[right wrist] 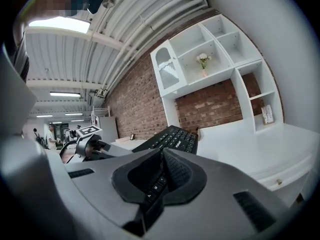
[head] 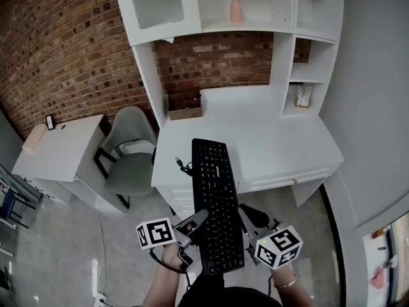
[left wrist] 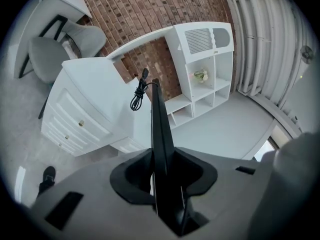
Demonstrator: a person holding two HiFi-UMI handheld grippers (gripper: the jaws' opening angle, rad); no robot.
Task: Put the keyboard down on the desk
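A black keyboard (head: 217,203) hangs in the air lengthwise, its far end over the front edge of the white desk (head: 275,139) and its near end by the person's body. Its coiled cable (head: 183,165) dangles at the far left corner. My left gripper (head: 197,226) is shut on the keyboard's left long edge. My right gripper (head: 248,217) is shut on the right long edge. In the left gripper view the keyboard (left wrist: 160,129) runs edge-on between the jaws of the left gripper (left wrist: 167,186). In the right gripper view the keys (right wrist: 175,136) lie between the pads of the right gripper (right wrist: 161,179).
A brown box (head: 185,105) stands at the desk's back left, and a small framed card (head: 303,96) sits in the right shelf. A pink vase (head: 236,8) is on the hutch above. A grey chair (head: 131,152) and a small white table (head: 61,149) stand to the left.
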